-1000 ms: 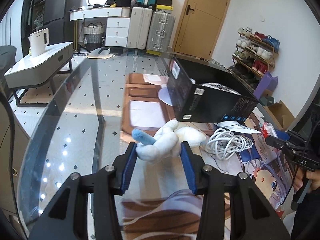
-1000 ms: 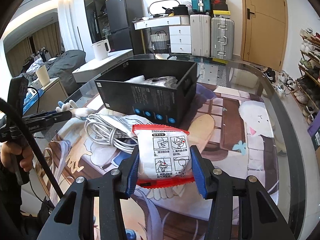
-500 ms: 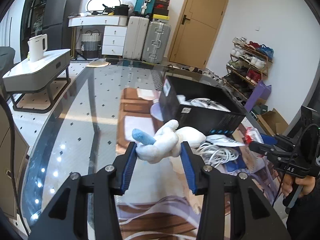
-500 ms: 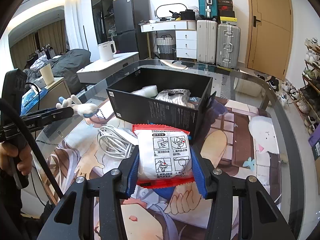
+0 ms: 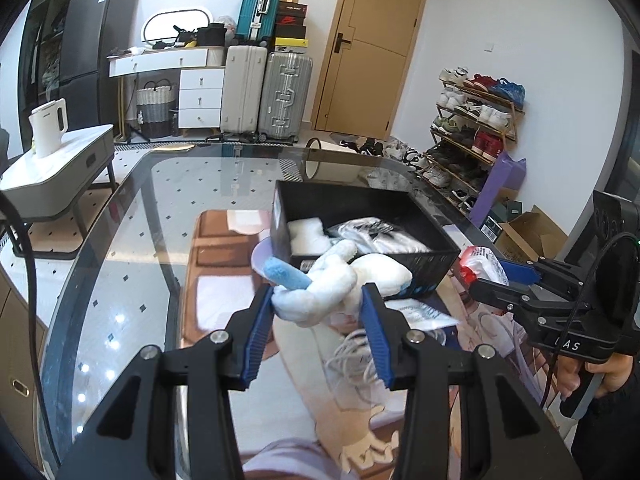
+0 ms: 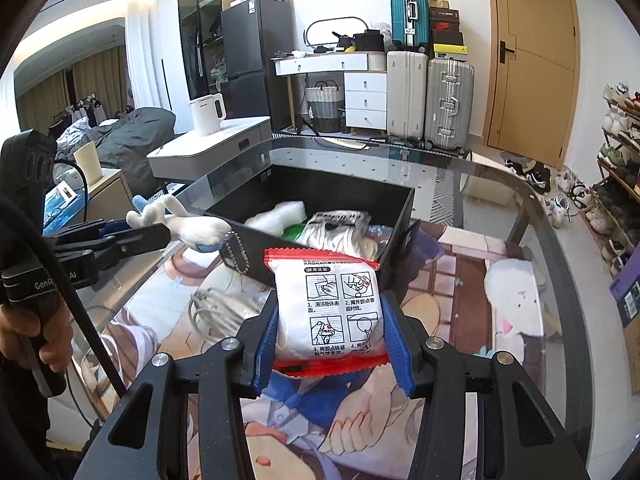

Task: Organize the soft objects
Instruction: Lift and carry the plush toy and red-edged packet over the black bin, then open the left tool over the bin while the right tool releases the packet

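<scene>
**Above the table: both grippers loaded**

Over the glass table, the left gripper clamps a plush; its body reads "Gen…AI". The right gripper clamps a packet printed with Chinese instructions. Both are angled down toward the black box.

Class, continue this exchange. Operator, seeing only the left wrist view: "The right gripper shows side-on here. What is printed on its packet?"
Observer: The packet in the right gripper shows four black instruction drawings.
Operator: Anything hanging off my plush?
Observer: A bead chain dangles from the plush, by the box's near corner.
Operator: What in the box is hidden from me?
Observer: Something green, between the white foam and the silver pack.
</scene>
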A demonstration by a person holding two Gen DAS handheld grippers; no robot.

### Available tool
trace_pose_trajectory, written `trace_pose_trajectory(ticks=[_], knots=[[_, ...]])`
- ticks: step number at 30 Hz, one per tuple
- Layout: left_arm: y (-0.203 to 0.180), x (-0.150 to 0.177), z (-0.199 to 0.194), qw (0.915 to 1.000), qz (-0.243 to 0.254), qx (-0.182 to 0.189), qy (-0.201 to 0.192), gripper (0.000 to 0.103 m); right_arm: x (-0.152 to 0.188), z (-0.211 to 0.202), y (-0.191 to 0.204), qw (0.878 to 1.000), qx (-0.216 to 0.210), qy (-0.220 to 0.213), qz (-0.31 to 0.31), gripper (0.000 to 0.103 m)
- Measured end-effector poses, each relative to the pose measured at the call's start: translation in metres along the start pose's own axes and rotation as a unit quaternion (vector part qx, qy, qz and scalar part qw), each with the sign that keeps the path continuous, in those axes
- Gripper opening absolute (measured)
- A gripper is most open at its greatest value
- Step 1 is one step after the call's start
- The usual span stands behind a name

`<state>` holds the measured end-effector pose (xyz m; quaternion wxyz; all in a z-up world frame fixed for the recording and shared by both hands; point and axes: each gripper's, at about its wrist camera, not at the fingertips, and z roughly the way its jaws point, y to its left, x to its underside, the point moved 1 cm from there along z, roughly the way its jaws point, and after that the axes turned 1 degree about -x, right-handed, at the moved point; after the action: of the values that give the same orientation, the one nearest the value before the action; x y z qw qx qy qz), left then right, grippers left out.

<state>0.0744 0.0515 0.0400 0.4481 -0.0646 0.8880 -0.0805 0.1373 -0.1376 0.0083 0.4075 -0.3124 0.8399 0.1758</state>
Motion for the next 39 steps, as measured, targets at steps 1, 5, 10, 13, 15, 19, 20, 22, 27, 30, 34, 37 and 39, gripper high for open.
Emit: trace_pose_trajectory(ticks=[1, 5, 10, 13, 15, 19, 20, 22, 27, 30, 34, 37, 39], knots=[[-0.003, -0.003, 0.002, 1.0, 0.003, 0.0, -0.001, 0.043, -0.002, -0.001, 0.0, 1.0, 0.001, -0.001, 0.0, 0.048], [-0.009, -0.015, 0.008, 0.9999, 0.008, 0.002, -0.007, 0.043, -0.012, -0.002, -0.005, 1.0, 0.005, -0.007, 0.002, 0.048], [-0.013, -0.027, 0.017, 0.9998, 0.017, 0.002, -0.012, 0.043, -0.023, 0.0, -0.01, 1.0, 0.012, -0.009, 0.002, 0.048], [-0.014, -0.034, 0.022, 0.9997, 0.019, 0.001, -0.014, 0.043, -0.029, 0.002, -0.014, 1.0, 0.016, -0.01, 0.003, 0.048], [-0.014, -0.037, 0.026, 0.9997, 0.018, 0.002, -0.014, 0.043, -0.033, 0.003, -0.015, 1.0, 0.018, -0.012, 0.004, 0.048], [-0.014, -0.042, 0.033, 0.9997, 0.021, 0.0, -0.014, 0.043, -0.041, 0.008, -0.017, 1.0, 0.019, -0.013, 0.002, 0.048], [-0.016, -0.043, 0.035, 0.9997, 0.022, -0.002, -0.014, 0.043, -0.043, 0.009, -0.017, 1.0, 0.019, -0.013, 0.002, 0.048], [-0.015, -0.045, 0.038, 0.9996, 0.023, -0.005, -0.014, 0.043, -0.045, 0.011, -0.017, 1.0, 0.019, -0.014, 0.0, 0.048], [-0.015, -0.049, 0.046, 0.9996, 0.024, -0.01, -0.013, 0.043, -0.056, 0.022, -0.019, 1.0, 0.018, -0.01, -0.005, 0.048], [-0.016, -0.048, 0.051, 0.9995, 0.027, -0.011, -0.009, 0.043, -0.061, 0.028, -0.018, 1.0, 0.019, -0.007, -0.007, 0.048], [-0.017, -0.048, 0.061, 0.9993, 0.034, -0.018, -0.001, 0.043, -0.066, 0.037, -0.016, 1.0, 0.023, 0.0, -0.011, 0.048], [-0.017, -0.046, 0.068, 0.9991, 0.036, -0.021, 0.004, 0.043, -0.069, 0.049, -0.016, 0.999, 0.027, 0.008, -0.014, 0.048], [-0.018, -0.046, 0.072, 0.999, 0.037, -0.023, 0.006, 0.043, -0.07, 0.058, -0.015, 0.999, 0.032, 0.015, -0.019, 0.048]])
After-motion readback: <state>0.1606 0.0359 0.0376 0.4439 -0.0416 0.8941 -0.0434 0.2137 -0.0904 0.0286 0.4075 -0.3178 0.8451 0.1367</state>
